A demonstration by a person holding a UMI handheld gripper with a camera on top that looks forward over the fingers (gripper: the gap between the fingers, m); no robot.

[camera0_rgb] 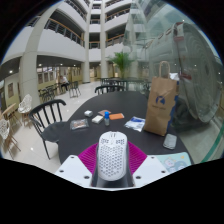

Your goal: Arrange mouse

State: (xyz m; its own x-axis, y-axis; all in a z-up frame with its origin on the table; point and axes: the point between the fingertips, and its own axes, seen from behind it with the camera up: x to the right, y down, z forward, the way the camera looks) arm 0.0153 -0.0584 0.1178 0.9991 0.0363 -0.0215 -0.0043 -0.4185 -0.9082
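A white perforated mouse (111, 155) sits between my gripper's (111, 160) two fingers, its nose pointing away over a dark table (95, 136). The magenta pads (88, 157) press against both of its sides. The mouse is held above the table's near end. Its rear end is hidden by the gripper body.
On the table beyond lie a brown paper bag (160, 100), a small orange thing (117, 116), booklets (80, 123), white papers (135, 124) and a white device (170, 141). A black chair (45, 115) stands to the left. A plant and several chairs are farther back in the atrium.
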